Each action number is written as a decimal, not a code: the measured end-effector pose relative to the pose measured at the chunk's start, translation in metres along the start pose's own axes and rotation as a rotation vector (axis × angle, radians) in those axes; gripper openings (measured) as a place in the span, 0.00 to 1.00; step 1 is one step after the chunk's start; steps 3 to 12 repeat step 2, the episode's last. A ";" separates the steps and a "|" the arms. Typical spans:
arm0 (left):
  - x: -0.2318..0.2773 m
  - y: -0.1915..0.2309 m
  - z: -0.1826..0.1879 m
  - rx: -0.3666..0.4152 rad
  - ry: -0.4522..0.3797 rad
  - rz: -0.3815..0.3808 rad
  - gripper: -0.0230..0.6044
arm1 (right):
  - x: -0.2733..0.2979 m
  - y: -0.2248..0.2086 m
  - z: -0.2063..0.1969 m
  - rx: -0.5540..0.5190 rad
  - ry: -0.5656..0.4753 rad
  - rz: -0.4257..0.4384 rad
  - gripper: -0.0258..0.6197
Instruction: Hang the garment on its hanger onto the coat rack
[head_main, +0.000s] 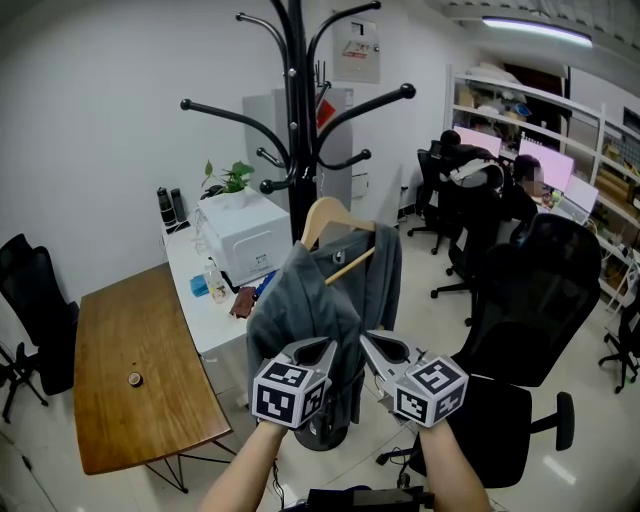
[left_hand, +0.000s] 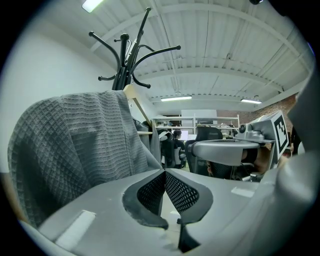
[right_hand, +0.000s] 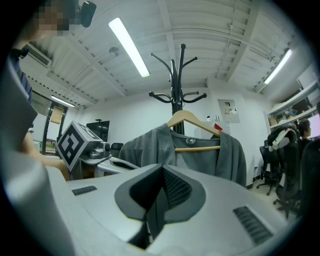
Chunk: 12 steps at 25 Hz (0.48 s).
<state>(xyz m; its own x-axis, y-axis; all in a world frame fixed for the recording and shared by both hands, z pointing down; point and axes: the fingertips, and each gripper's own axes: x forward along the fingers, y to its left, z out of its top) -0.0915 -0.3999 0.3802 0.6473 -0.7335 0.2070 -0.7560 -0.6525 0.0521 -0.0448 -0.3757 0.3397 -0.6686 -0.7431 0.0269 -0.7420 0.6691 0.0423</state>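
A grey garment (head_main: 320, 300) hangs on a wooden hanger (head_main: 330, 215) against the pole of the black coat rack (head_main: 297, 100); I cannot make out the hanger's hook. My left gripper (head_main: 328, 346) and right gripper (head_main: 366, 338) are side by side just in front of the garment's lower part, both shut with nothing between the pads. In the left gripper view the garment (left_hand: 85, 140) fills the left, beyond the shut left gripper (left_hand: 164, 171), with the rack (left_hand: 125, 65) above. In the right gripper view the garment (right_hand: 200, 152) and hanger (right_hand: 192, 120) hang before the rack (right_hand: 174, 85), beyond the shut right gripper (right_hand: 162, 166).
A wooden table (head_main: 130, 400) stands at the left, with a white desk bearing a white box (head_main: 245, 235) behind it. A black office chair (head_main: 530, 330) is close at the right. People sit at desks (head_main: 480, 190) at the back right. A dark chair (head_main: 35, 300) is at the far left.
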 end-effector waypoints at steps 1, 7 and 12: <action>0.000 0.001 0.001 0.001 -0.001 0.001 0.04 | 0.001 0.000 0.001 -0.001 -0.001 0.002 0.04; 0.000 0.002 0.002 0.002 -0.003 0.002 0.04 | 0.002 0.000 0.001 -0.001 -0.003 0.004 0.04; 0.000 0.002 0.002 0.002 -0.003 0.002 0.04 | 0.002 0.000 0.001 -0.001 -0.003 0.004 0.04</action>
